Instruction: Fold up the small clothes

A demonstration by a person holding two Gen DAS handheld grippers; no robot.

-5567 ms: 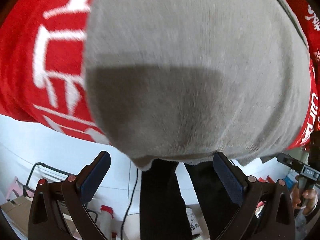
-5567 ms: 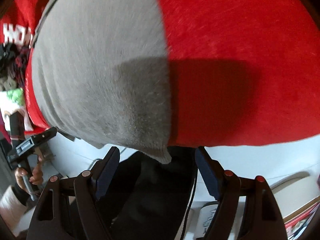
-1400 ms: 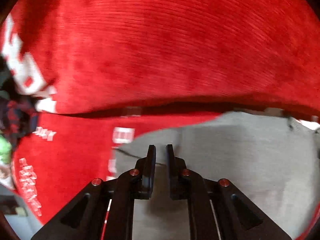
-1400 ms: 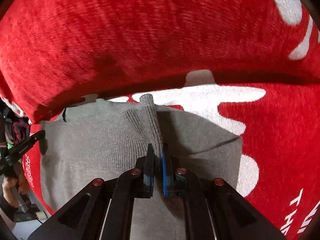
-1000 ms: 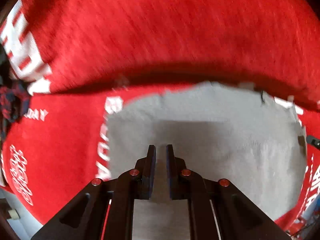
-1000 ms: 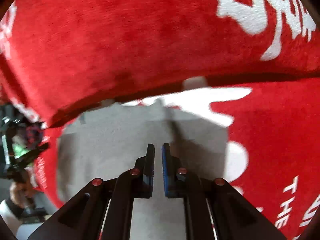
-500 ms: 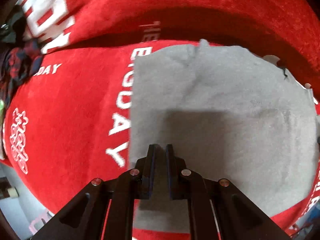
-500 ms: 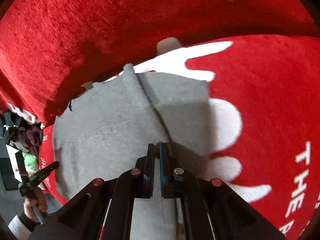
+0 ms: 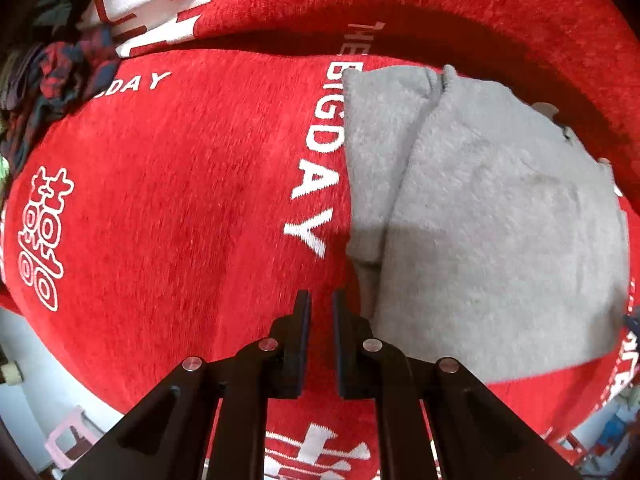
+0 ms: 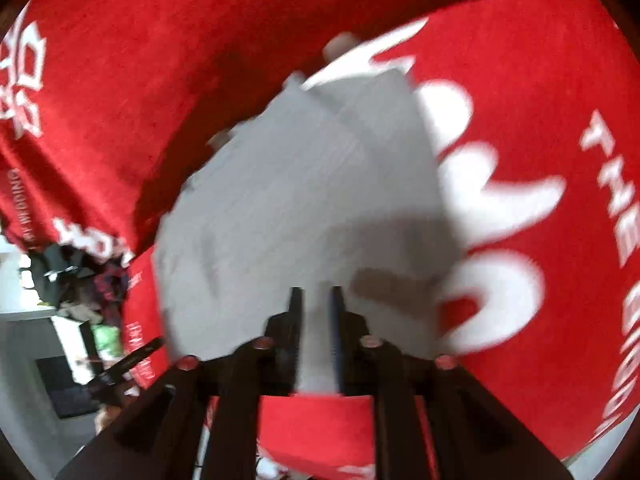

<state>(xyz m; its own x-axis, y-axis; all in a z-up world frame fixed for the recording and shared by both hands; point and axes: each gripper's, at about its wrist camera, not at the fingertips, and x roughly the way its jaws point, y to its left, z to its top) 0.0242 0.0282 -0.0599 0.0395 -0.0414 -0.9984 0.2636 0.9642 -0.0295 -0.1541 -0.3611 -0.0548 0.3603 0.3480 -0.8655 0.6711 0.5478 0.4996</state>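
Note:
A grey knitted garment (image 9: 480, 220) lies folded flat on a red cloth (image 9: 180, 200) with white lettering. One folded flap runs along its left side. My left gripper (image 9: 320, 300) hangs over the bare red cloth just left of the garment's near left corner. It is shut with nothing between its fingers. In the blurred right wrist view my right gripper (image 10: 316, 300) is above the near edge of the grey garment (image 10: 300, 200). Its jaws are opening, and the pads are apart from the fabric seen through the gap.
A heap of dark plaid clothes (image 9: 60, 68) sits at the cloth's far left and shows again as the clothes heap (image 10: 80, 272). The red cloth folds up along the back. A pink stool (image 9: 64, 436) stands on the floor past the near left edge.
My left gripper has slid left off the grey garment onto the red cloth. My right gripper's jaws have parted, its view has rolled, and the garment's edge lies loose below.

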